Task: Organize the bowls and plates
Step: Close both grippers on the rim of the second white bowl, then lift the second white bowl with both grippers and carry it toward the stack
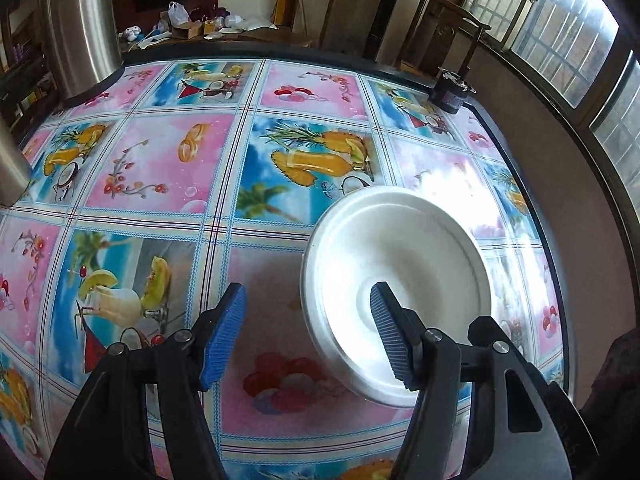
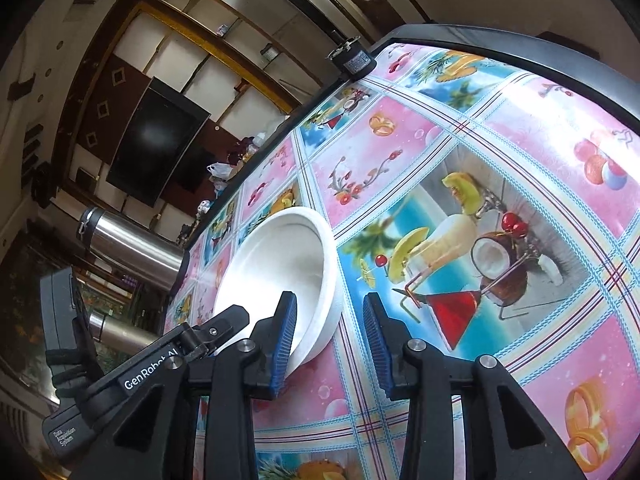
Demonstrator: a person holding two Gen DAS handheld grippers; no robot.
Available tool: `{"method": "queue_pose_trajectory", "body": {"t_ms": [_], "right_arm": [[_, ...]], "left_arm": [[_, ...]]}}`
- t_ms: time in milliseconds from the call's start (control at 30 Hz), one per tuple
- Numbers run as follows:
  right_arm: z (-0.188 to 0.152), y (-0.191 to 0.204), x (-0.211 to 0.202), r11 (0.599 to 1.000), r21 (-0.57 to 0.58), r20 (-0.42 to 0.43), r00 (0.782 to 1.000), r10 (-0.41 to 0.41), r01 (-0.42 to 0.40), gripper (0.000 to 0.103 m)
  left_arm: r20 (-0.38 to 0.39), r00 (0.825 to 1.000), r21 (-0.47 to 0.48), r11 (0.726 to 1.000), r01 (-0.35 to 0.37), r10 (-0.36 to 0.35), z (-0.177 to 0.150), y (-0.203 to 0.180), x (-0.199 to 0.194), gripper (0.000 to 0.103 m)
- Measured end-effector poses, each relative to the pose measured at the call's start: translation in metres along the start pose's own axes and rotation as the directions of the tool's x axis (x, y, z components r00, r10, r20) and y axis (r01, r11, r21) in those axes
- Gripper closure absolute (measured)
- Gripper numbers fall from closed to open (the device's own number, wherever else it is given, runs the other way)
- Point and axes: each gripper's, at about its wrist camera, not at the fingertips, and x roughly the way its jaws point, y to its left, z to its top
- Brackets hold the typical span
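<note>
We saw only one white bowl (image 1: 400,280) on the table (image 1: 168,168); no plate or second bowl showed in either view, so we judged the sorting barely begun, or else nearly finished with this piece left.

In the left view the bowl sat at about 4 o'clock, near the table's right edge. The left gripper (image 1: 308,332) stood wide, holding nothing, one finger over the bowl's well, the other out over the cloth at 7 o'clock.

In the right view the bowl (image 2: 288,264) lay at about 8 o'clock. The right gripper (image 2: 330,340) was likewise wide and empty, its jaws either side of the near wall.

The bowl looked smooth, glossy, thick-rimmed and round, probably ceramic or melamine. The cloth was shiny printed vinyl in pink and blue squares. A steel flask (image 1: 80,24) stood at 11 o'clock.
</note>
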Motion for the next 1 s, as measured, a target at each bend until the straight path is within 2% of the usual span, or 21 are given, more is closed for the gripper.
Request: {"method": "queue_pose_trajectory", "body": {"t_ms": [233, 333, 467, 600, 900, 1000], "right_arm": [[-0.001, 0.001, 0.005, 1.0, -0.004, -0.008, 1.0, -0.007, 0.007, 0.088], [-0.002, 0.0, 0.005, 1.0, -0.002, -0.007, 1.0, -0.003, 0.003, 0.092], [-0.002, -0.001, 0.006, 1.0, 0.007, -0.009, 1.0, 0.005, -0.005, 0.093], [-0.002, -0.002, 0.004, 0.999, 0.022, -0.017, 1.0, 0.026, -0.026, 0.093], [-0.004, -0.006, 0.003, 0.995, 0.065, -0.046, 0.996, 0.082, -0.079, 0.094], [-0.005, -0.006, 0.003, 0.994, 0.071, -0.053, 0.995, 0.087, -0.083, 0.094]], "left_arm": [[0.013, 1.0, 0.026, 0.999, -0.026, 0.026, -0.003, -0.003, 0.001, 0.04], [0.03, 0.999, 0.047, 0.998, -0.043, 0.041, -0.006, -0.006, -0.001, 0.043], [0.04, 0.998, 0.066, 0.996, -0.055, 0.052, -0.01, -0.007, -0.002, 0.054], [0.04, 0.997, 0.083, 0.995, -0.063, 0.06, -0.015, -0.006, -0.002, 0.07], [0.059, 0.996, 0.12, 0.99, -0.078, 0.071, -0.025, -0.005, -0.006, 0.088], [0.077, 0.994, 0.13, 0.988, -0.086, 0.076, -0.027, -0.006, -0.01, 0.088]]}}
